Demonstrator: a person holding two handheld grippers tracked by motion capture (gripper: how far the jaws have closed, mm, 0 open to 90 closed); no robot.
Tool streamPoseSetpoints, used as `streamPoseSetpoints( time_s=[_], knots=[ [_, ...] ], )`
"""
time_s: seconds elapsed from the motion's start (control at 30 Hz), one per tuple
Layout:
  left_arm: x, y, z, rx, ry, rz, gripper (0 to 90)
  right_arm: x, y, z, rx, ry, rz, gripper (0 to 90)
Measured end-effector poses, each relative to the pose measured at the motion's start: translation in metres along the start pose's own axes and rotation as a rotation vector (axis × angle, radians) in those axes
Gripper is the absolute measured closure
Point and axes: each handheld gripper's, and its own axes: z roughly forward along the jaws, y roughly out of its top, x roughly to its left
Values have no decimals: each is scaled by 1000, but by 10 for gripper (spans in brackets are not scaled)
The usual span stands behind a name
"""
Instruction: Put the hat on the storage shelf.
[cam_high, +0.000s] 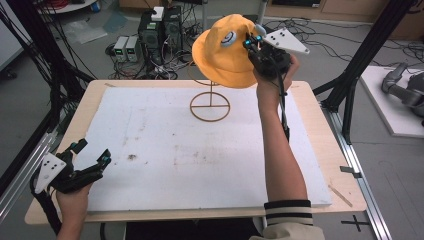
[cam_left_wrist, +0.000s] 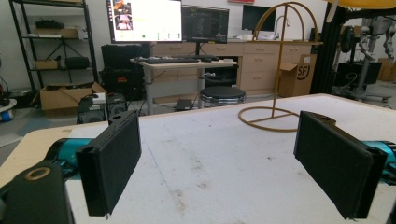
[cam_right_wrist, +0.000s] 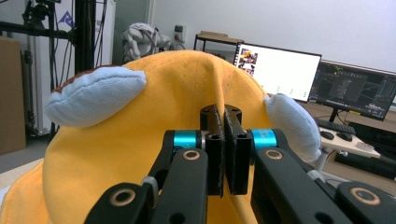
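Right gripper (cam_right_wrist: 223, 154) pinched tight on a fold of the yellow hat (cam_high: 223, 50), held aloft above the wire stand (cam_high: 210, 102), left gripper (cam_left_wrist: 219, 163) wide and idle near the table (cam_high: 320, 150) edge; likely mid-carry, next lowering the crown squarely over the stand's hoop.

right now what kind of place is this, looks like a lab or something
Most likely a robotics lab or workshop: monitors on a desk, power units and tangled cables on the floor, shelving with boxes.
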Motion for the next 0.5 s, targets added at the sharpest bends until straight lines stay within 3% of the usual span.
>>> streamPoseSetpoints(
  time_s=[0.2,0.5],
  knots=[
    [1,0,-2,-3,7,-1,153,1,-10,25,8,-12,22,889],
    [4,-1,-7,-7,18,-10,153,14,-27,53,54,-9,36,889]
  ],
)
